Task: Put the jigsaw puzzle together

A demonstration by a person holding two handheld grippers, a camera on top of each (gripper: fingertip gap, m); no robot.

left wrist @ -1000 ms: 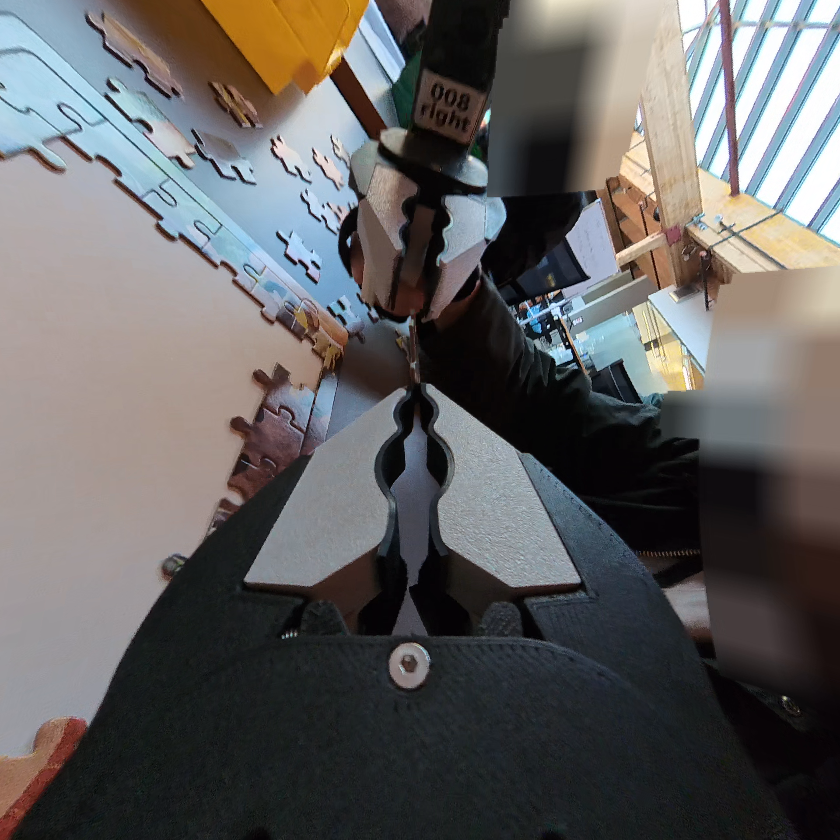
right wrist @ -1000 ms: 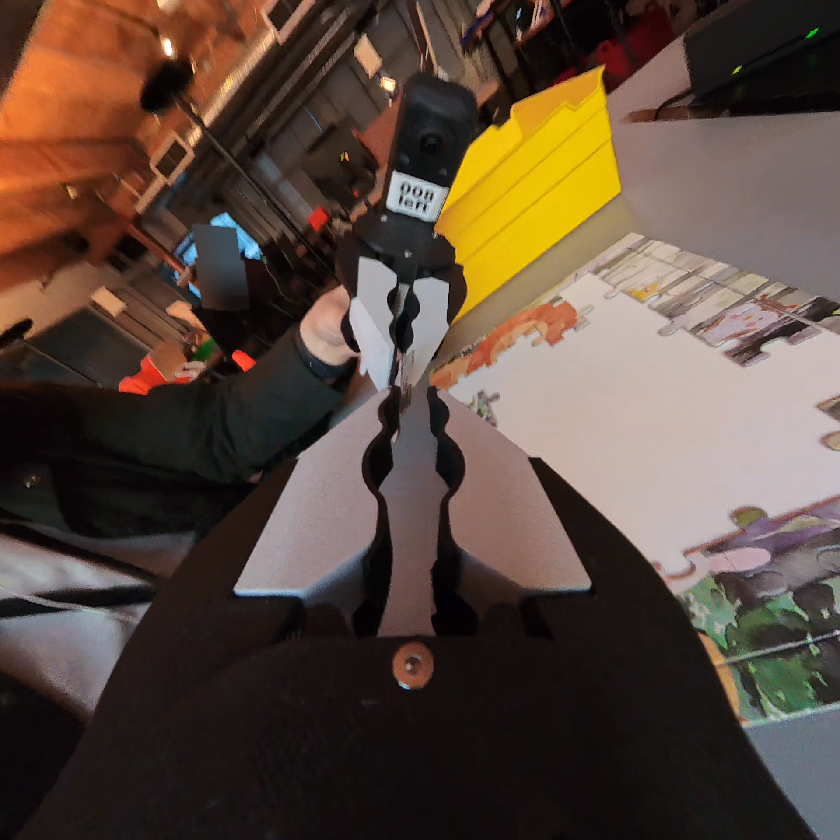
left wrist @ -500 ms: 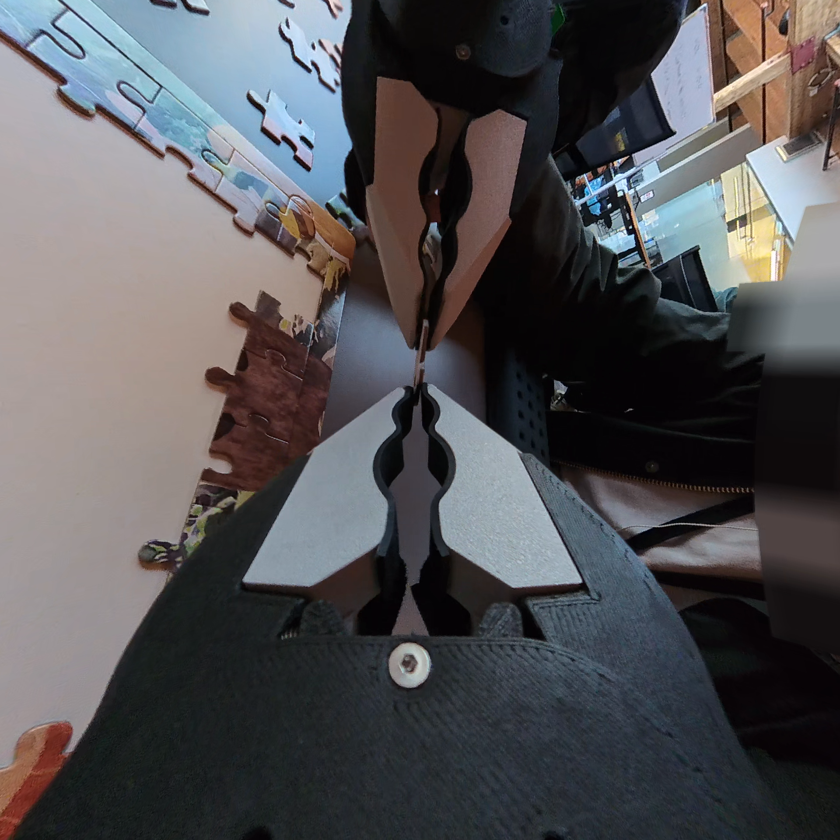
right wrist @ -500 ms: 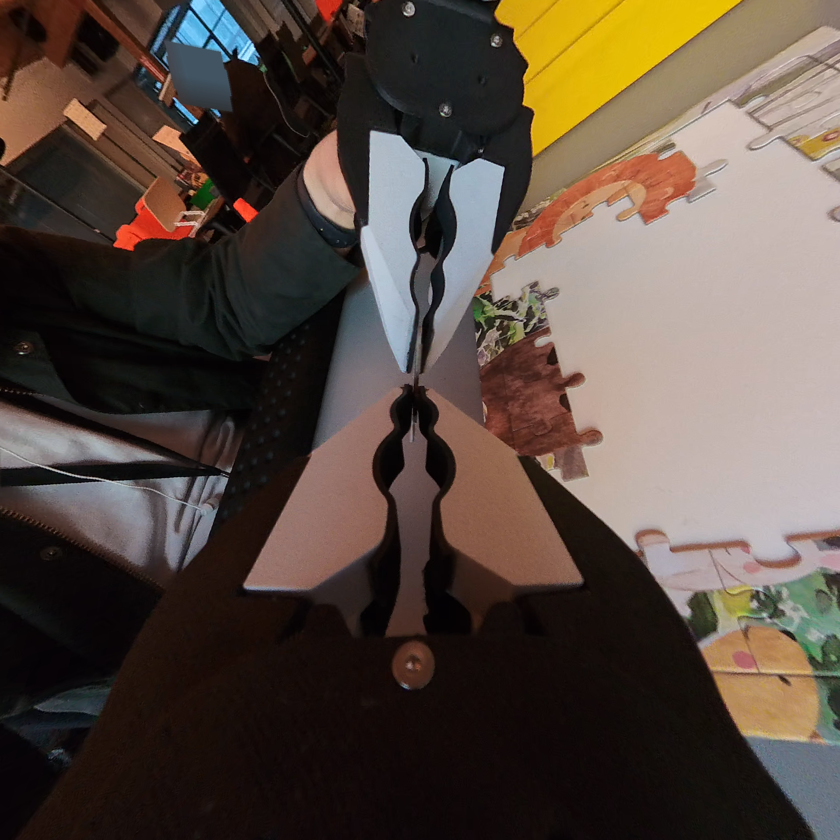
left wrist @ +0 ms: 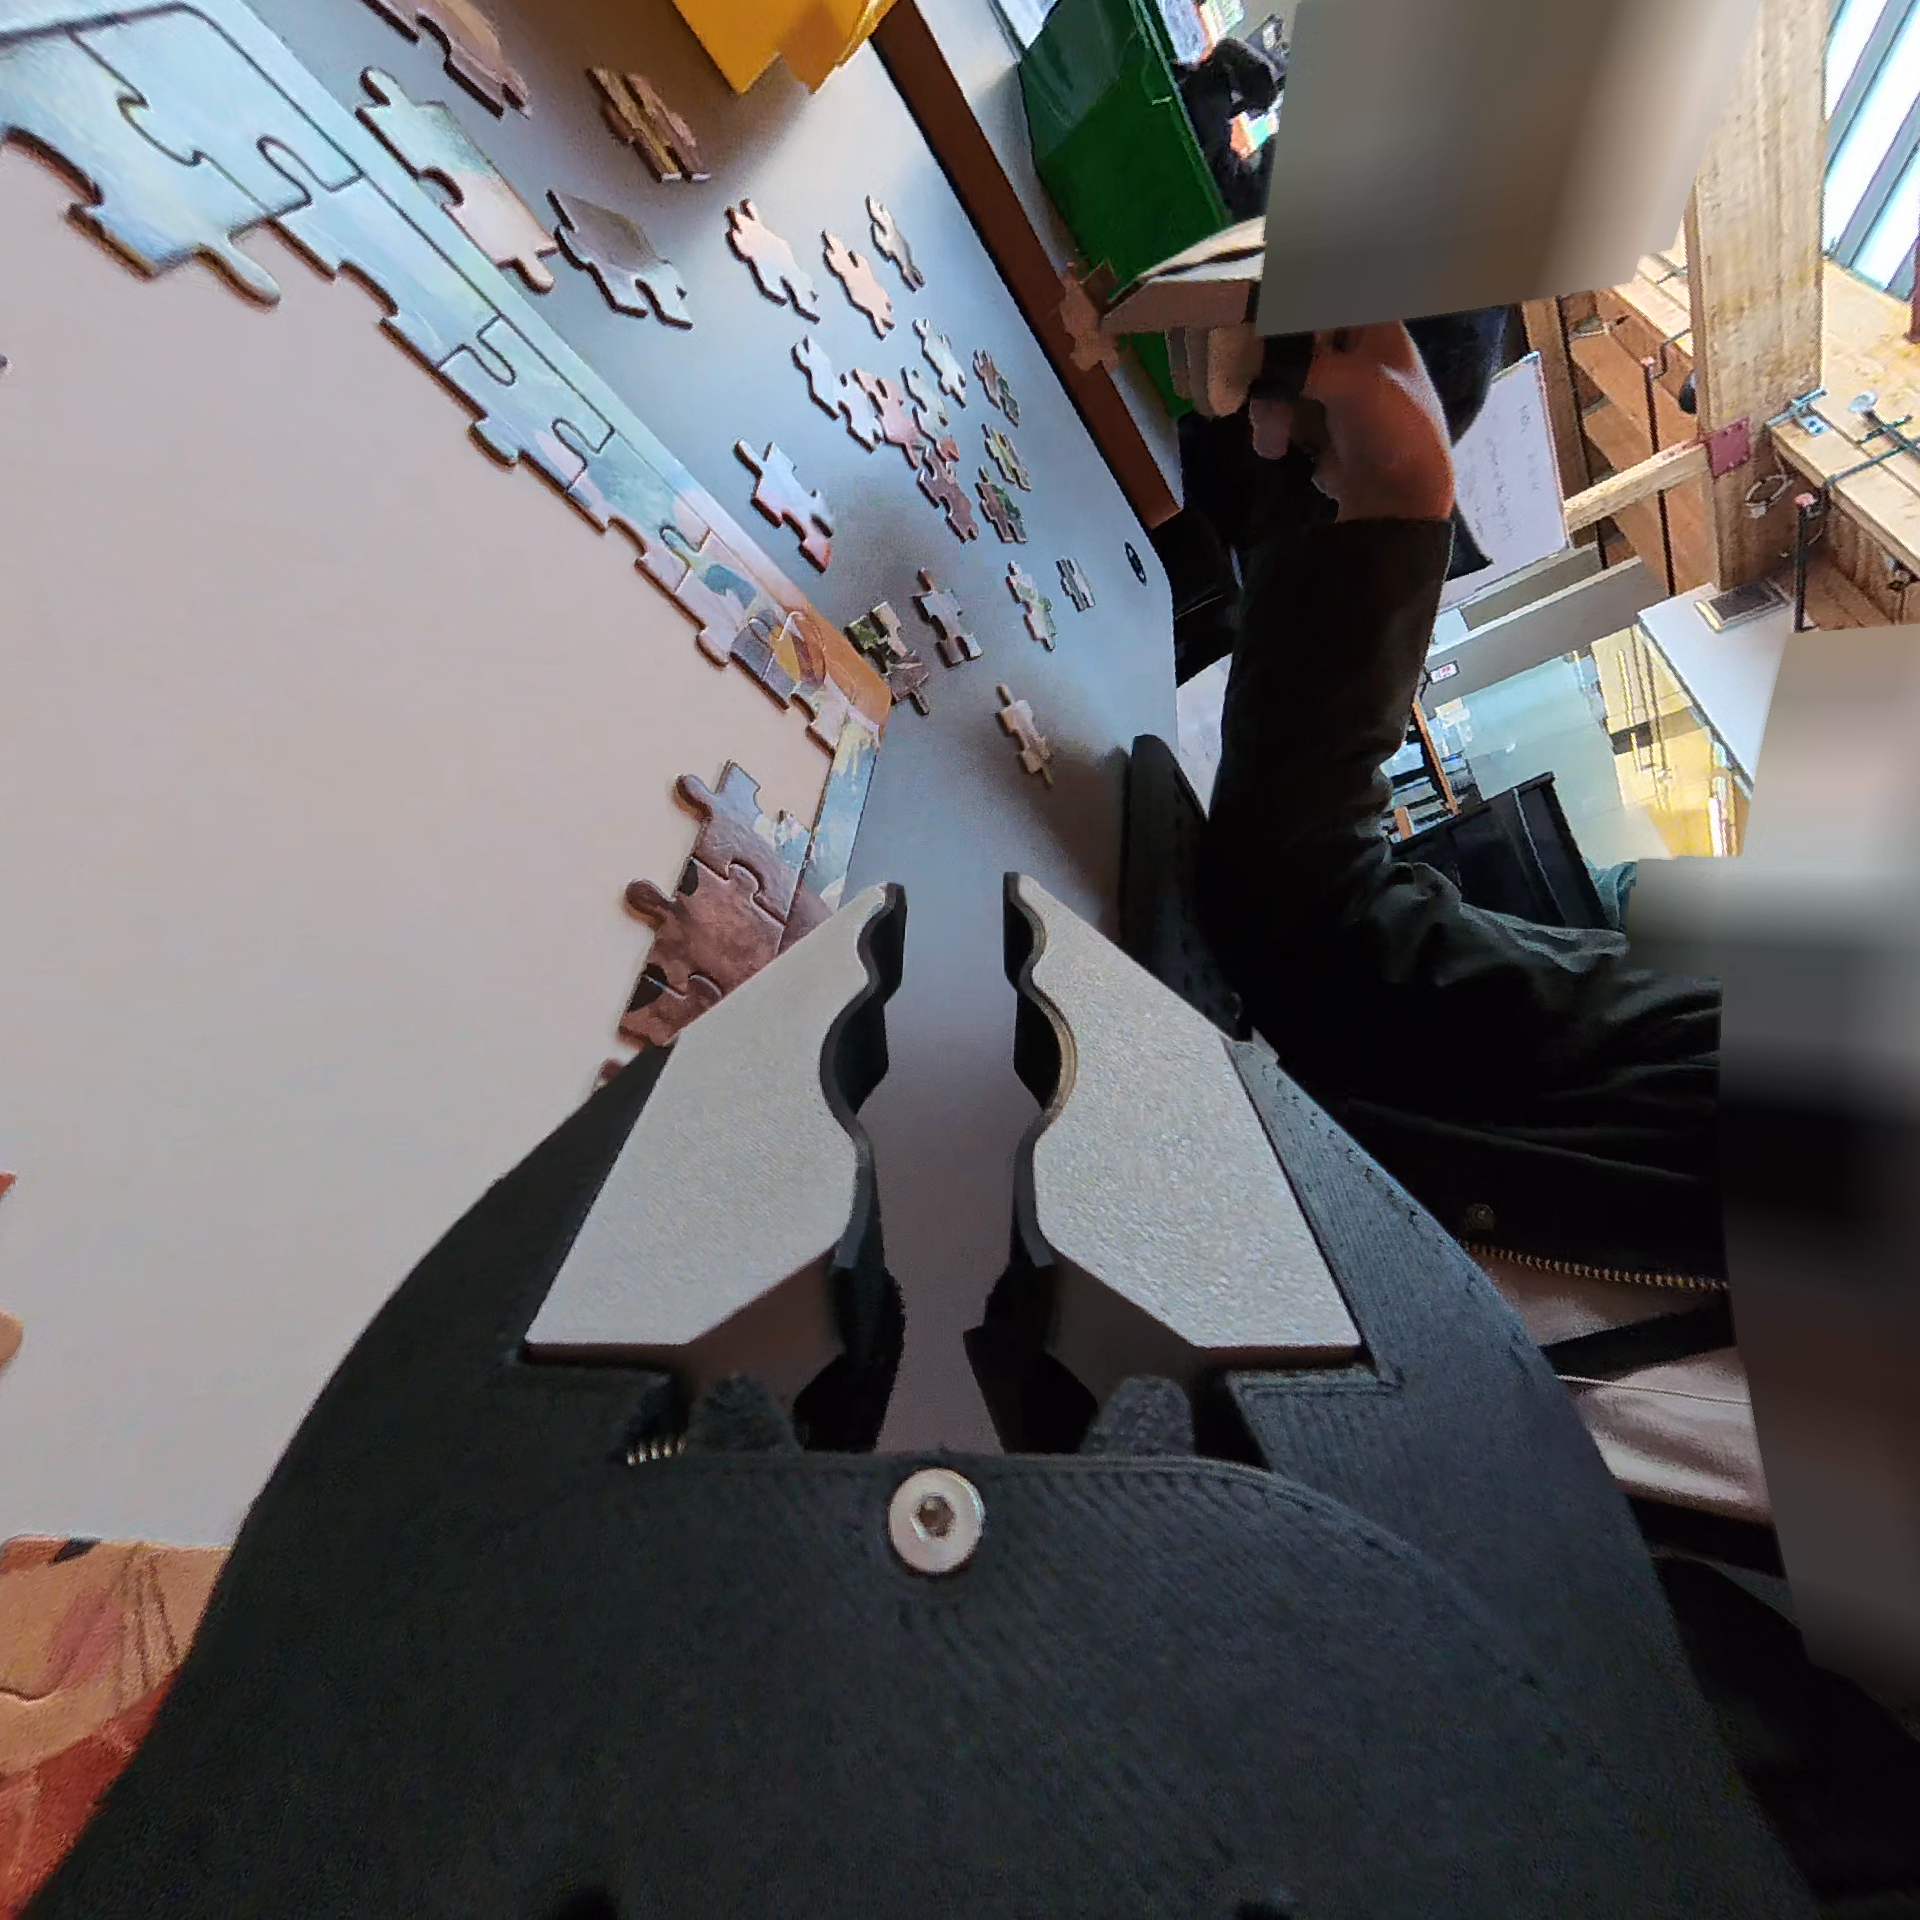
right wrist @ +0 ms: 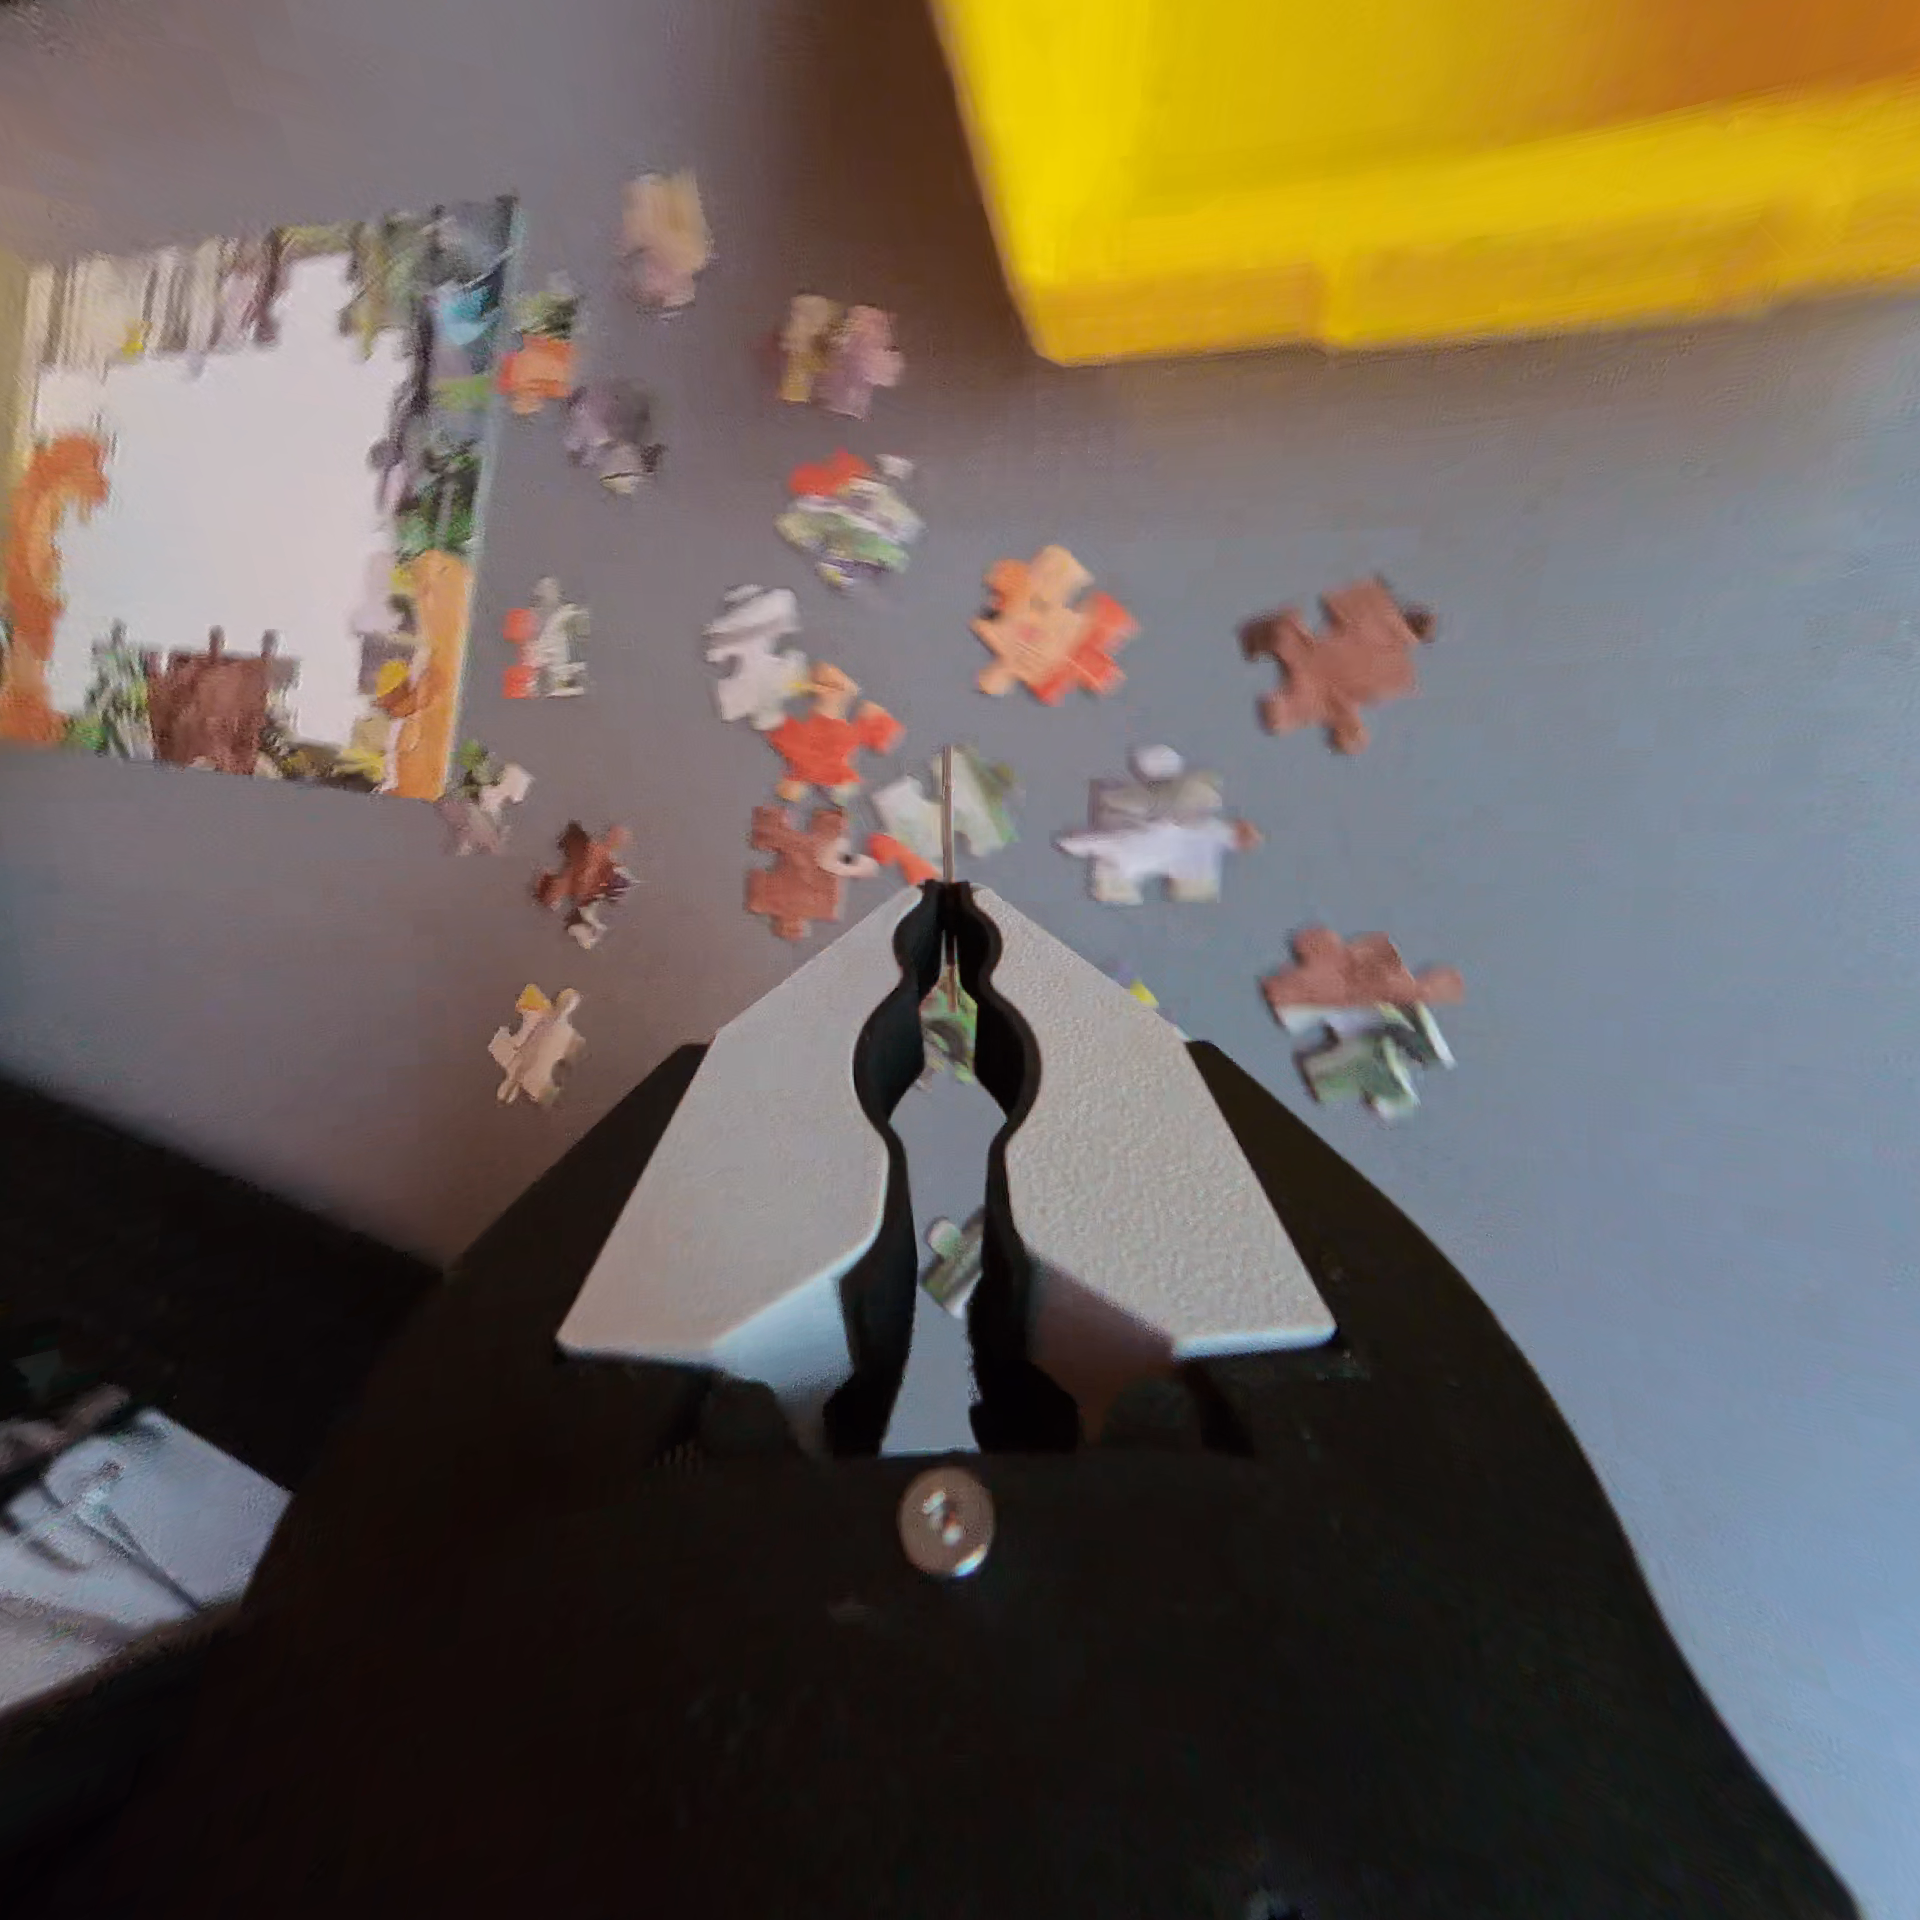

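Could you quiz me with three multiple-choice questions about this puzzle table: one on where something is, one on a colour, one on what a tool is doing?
1. Where do the loose pieces lie?
A. on the grey table beside the puzzle frame
B. inside the yellow box
C. on the floor

2. What colour is the box at the table's far side?
A. blue
B. yellow
C. white

3. What is the right tool doing?
A. open, empty
B. shut on a puzzle piece
C. out of view

Answers: 1 A, pieces are scattered on the table; 2 B, plainly yellow; 3 B, a thin piece sticks out edge-on from its closed tips.

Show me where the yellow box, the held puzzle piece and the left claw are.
yellow box point(right wrist: 1455, 177), right wrist view, its side wall
held puzzle piece point(right wrist: 947, 821), right wrist view, its thin edge
left claw point(left wrist: 951, 904), left wrist view, between the fingertips
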